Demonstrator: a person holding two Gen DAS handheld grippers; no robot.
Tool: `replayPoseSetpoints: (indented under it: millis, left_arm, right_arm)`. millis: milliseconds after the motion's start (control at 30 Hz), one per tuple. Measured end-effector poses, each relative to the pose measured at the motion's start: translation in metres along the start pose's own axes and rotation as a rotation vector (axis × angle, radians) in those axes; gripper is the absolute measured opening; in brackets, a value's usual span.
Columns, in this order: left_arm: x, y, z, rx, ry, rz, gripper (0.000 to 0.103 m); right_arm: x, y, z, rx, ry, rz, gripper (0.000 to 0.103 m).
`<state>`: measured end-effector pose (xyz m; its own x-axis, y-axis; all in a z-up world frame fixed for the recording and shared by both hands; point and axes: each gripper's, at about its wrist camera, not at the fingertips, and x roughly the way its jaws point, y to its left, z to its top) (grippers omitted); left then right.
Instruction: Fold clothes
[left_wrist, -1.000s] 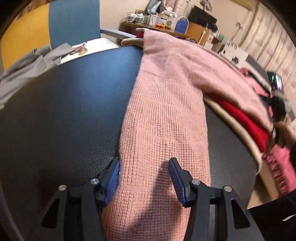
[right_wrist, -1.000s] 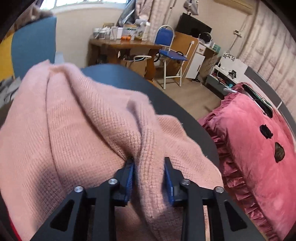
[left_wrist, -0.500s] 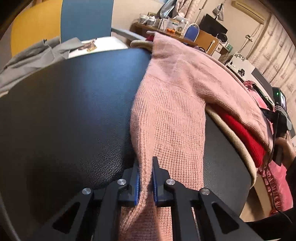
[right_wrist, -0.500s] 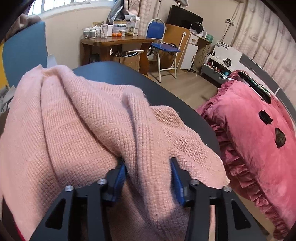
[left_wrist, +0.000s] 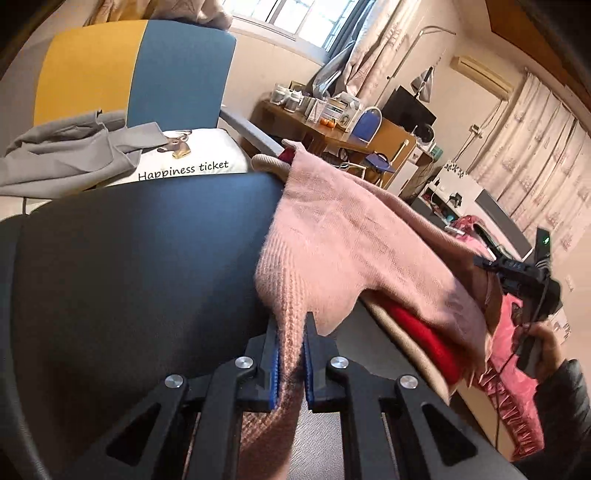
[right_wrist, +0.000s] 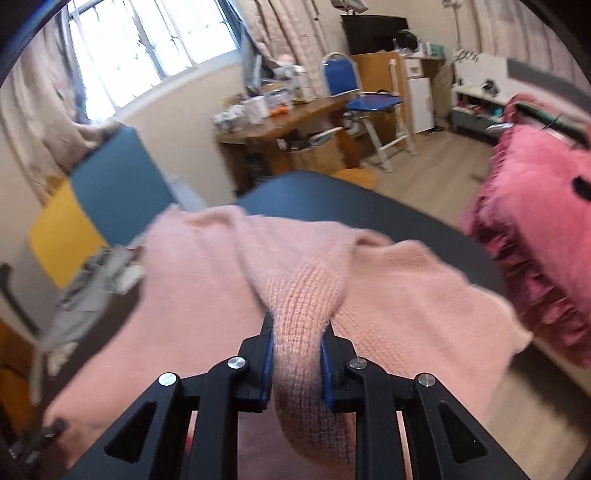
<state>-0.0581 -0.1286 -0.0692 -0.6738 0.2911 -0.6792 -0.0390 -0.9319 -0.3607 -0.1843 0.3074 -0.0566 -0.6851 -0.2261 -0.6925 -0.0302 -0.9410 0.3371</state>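
We saw a gray cloth (left_wrist: 70, 147) and a white pillow (left_wrist: 195, 158) in the upper left of the left view, behind the black table (left_wrist: 140, 258). Only that view showed a red garment (left_wrist: 424, 328) under the pink sweater (left_wrist: 340, 236). Our left gripper (left_wrist: 290, 354) was squeezed tight on its sleeve. In the right view, our right gripper (right_wrist: 295, 350) pinched a thick fold, with a pink bed (right_wrist: 535, 177) at right.
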Motion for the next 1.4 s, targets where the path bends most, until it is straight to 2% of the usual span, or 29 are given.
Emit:
replayPoseSetpoints:
  millis: [100, 233, 367, 533, 600, 667, 733, 900, 1167, 1233, 1400]
  left_arm:
    - [-0.001, 0.004, -0.012, -0.004, 0.028, 0.006, 0.009]
    - [-0.003, 0.016, -0.03, -0.039, 0.054, 0.018, 0.009]
    - [-0.008, 0.024, -0.049, -0.056, 0.067, 0.032, 0.009]
    - [-0.011, 0.035, -0.066, -0.084, 0.088, 0.046, 0.009]
    - [-0.012, 0.04, -0.073, -0.096, 0.097, 0.051, 0.009]
    - [-0.013, 0.043, -0.08, -0.105, 0.107, 0.062, 0.009]
    - [-0.017, 0.045, -0.084, -0.101, 0.101, 0.079, 0.007]
    - [-0.029, 0.047, -0.095, -0.09, 0.082, 0.121, 0.006]
    - [-0.051, 0.049, -0.11, -0.07, 0.042, 0.185, 0.009]
    - [-0.064, 0.044, -0.113, -0.063, 0.012, 0.193, 0.015]
    - [-0.088, 0.017, -0.127, 0.009, -0.014, 0.178, 0.019]
  right_arm:
    - [-0.004, 0.02, -0.018, 0.018, 0.01, 0.1, 0.021]
    - [-0.002, 0.044, -0.053, 0.019, 0.021, 0.16, 0.021]
    - [0.004, 0.052, -0.091, 0.087, 0.056, 0.253, 0.021]
    - [0.012, 0.078, -0.139, 0.064, 0.114, 0.295, 0.023]
    - [0.013, 0.088, -0.156, 0.036, 0.14, 0.286, 0.023]
    - [0.016, 0.094, -0.172, 0.026, 0.172, 0.283, 0.031]
    - [0.017, 0.102, -0.186, -0.01, 0.182, 0.256, 0.061]
    - [0.02, 0.125, -0.216, -0.096, 0.195, 0.19, 0.064]
    - [0.021, 0.151, -0.239, -0.167, 0.223, 0.106, 0.086]
    - [0.022, 0.158, -0.245, -0.203, 0.233, 0.082, 0.097]
    - [0.021, 0.171, -0.26, -0.261, 0.247, 0.019, 0.103]
